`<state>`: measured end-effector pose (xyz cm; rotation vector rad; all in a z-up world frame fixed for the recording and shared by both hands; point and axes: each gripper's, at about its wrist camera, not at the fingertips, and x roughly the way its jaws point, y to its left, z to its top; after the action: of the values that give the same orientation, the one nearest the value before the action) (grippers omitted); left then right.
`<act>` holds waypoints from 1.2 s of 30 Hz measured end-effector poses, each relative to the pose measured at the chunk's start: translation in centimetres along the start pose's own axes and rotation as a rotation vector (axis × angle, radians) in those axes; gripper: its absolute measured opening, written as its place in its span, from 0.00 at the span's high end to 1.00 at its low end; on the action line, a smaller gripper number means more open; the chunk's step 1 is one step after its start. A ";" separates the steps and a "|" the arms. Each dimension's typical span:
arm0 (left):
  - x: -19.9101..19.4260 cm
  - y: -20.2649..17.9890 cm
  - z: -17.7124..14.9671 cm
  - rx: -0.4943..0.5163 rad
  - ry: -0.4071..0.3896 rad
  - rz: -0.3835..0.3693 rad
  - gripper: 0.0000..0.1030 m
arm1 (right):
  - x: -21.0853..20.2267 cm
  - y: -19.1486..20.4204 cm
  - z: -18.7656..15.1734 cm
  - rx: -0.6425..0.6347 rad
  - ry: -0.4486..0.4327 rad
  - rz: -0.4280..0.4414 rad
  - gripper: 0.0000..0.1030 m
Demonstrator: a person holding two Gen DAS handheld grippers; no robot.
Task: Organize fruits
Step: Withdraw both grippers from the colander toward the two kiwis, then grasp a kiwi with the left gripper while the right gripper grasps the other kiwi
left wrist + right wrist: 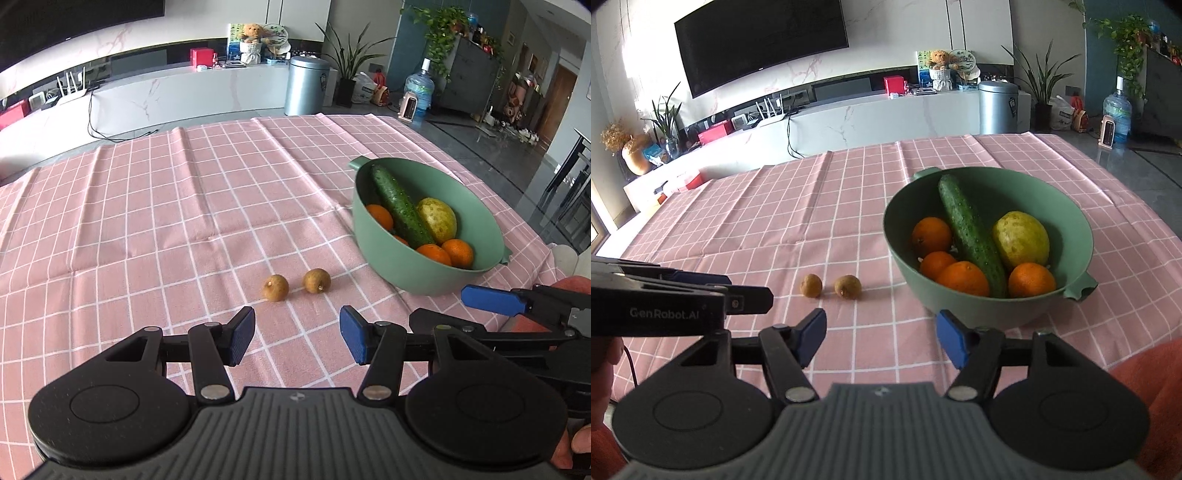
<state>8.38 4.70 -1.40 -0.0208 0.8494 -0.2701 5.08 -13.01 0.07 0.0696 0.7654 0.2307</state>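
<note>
Longans, two of them: left longan (275, 288) and right longan (317, 280), small, round, tan-brown, lying side by side but not touching on the pink checked tablecloth (147, 221), toward the near edge of the tabletop and just left of the green bowl (373, 236). Same pair seen from the right wrist view at (811, 285) and (847, 285), bowl (897, 236) close on their right.

Likely light, with a thin brittle shell over soft flesh; probably prone to rolling on the cloth and to cracking under a hard squeeze. Best taken across the widest part, pads on opposite sides, stem stub pointing away from the pads, with a gentle close only. Small size leaves little margin: centre carefully before closing.

Already in the bowl: cucumber (971, 236) leaning up to the far rim, yellow-green fruit (1021, 238), and oranges (964, 278) around them. Little free room, so a dropped longan would probably settle in a gap between the oranges.

Left gripper (297, 336) held low just short of the two longans, jaws apart, nothing between the blue pads (242, 336). Right gripper (881, 341) likewise spread wide and empty, near the bowl's near wall.
</note>
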 end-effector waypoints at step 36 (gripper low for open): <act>8.7 1.7 1.0 0.018 0.087 0.018 0.56 | 6.5 -0.2 -0.1 0.171 0.038 0.007 0.74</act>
<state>14.97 4.12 -7.35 0.0154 0.9330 -0.2630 9.59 -11.69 -4.50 0.2301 0.8215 0.1734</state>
